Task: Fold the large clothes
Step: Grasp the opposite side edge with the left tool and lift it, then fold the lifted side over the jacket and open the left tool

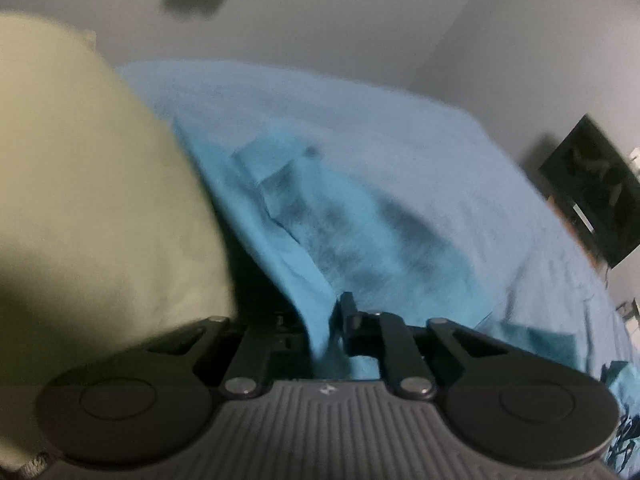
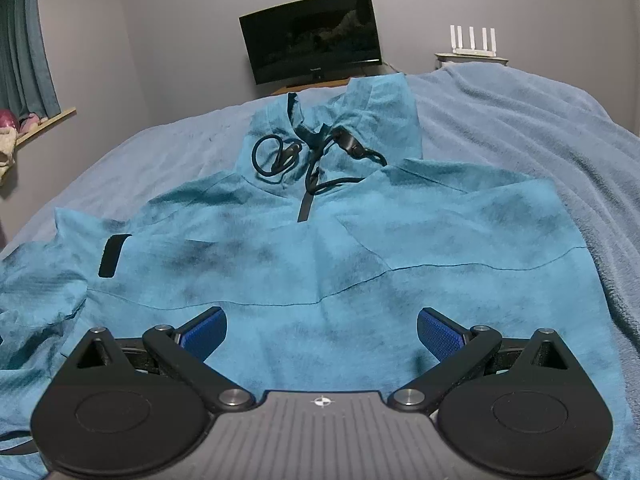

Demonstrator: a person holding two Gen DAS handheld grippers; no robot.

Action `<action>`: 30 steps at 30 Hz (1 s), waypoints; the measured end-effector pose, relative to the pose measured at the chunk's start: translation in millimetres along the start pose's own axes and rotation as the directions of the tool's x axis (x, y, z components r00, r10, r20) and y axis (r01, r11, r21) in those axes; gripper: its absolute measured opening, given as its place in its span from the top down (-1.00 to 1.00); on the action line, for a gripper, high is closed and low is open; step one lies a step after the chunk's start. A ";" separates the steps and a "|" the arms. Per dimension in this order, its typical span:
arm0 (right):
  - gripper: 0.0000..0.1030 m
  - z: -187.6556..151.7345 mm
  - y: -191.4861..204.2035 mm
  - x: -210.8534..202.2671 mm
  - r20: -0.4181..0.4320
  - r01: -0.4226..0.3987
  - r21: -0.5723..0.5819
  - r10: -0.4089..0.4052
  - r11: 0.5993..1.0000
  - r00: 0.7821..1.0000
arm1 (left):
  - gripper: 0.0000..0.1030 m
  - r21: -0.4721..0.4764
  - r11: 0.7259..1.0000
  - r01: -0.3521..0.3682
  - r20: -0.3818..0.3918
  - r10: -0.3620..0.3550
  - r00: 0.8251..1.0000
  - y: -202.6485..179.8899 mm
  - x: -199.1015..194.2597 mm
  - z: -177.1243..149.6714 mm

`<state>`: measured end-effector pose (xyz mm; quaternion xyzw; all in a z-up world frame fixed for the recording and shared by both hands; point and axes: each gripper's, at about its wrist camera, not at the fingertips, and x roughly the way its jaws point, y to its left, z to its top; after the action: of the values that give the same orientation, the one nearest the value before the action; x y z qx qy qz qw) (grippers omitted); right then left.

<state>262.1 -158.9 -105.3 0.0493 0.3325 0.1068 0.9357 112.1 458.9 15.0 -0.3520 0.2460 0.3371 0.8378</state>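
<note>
A teal hooded jacket (image 2: 320,256) with black drawcords (image 2: 280,156) and a short black zip lies spread front-up on the bed, hood towards the far edge. My right gripper (image 2: 322,332) is open and empty, low over the jacket's lower front. In the blurred left wrist view, my left gripper (image 1: 324,328) is shut on a fold of the jacket (image 1: 304,216), which rises from the jaws and drapes away over the bed.
The bed is covered by a light blue blanket (image 2: 520,120). A pale yellow-green pillow (image 1: 80,200) lies close on the left of the left gripper. A dark monitor (image 2: 312,36) and a white router (image 2: 472,42) stand past the bed's far edge. Curtains (image 2: 24,40) hang at the left.
</note>
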 end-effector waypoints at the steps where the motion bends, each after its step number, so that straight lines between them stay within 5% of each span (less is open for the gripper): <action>1: -0.99 -0.2 -0.3 0.1 0.000 0.001 0.000 -0.001 1.000 1.000 | 0.93 0.010 1.000 0.010 0.025 -0.010 1.000 -6.5 -7.4 0.9; 6: -0.99 -1.7 1.0 1.0 0.004 0.014 -0.012 -0.014 1.000 1.000 | 1.00 0.146 0.985 0.091 0.134 -0.111 0.985 -63.7 -57.1 9.4; 10: -0.99 -2.2 0.2 -1.8 0.021 0.017 -0.019 -0.017 1.000 1.000 | 1.00 0.301 0.930 0.210 0.189 -0.274 0.943 -127.0 -112.4 2.0; 15: -0.99 -2.0 -5.0 -5.0 0.031 0.037 0.005 -0.037 0.999 0.999 | 1.00 0.489 0.781 0.388 0.164 -0.519 0.839 -214.5 -178.8 -39.4; 18: -0.99 -2.5 -9.0 -5.9 0.034 0.045 0.027 -0.046 0.999 0.998 | 1.00 0.579 0.650 0.492 0.085 -0.648 0.757 -267.1 -213.9 -78.2; 22: -0.99 -2.6 -16.8 -9.9 0.060 0.080 0.070 -0.084 0.994 0.995 | 1.00 0.646 0.479 0.594 -0.077 -0.734 0.675 -330.6 -237.5 -146.8; 26: -0.99 -0.6 -33.4 -20.5 0.121 0.176 0.147 -0.194 0.973 0.974 | 1.00 0.673 0.377 0.636 -0.217 -0.722 0.657 -376.2 -231.5 -225.0; 30: -0.99 -1.2 -64.2 -23.6 0.125 0.228 0.289 -0.272 0.930 0.954 | 1.00 0.686 0.330 0.649 -0.343 -0.640 0.688 -399.2 -203.0 -306.3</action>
<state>254.2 -226.8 -102.3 0.1425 0.2701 -0.0643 0.9500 220.8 -61.6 122.8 -0.0316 0.2087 -0.1620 0.9640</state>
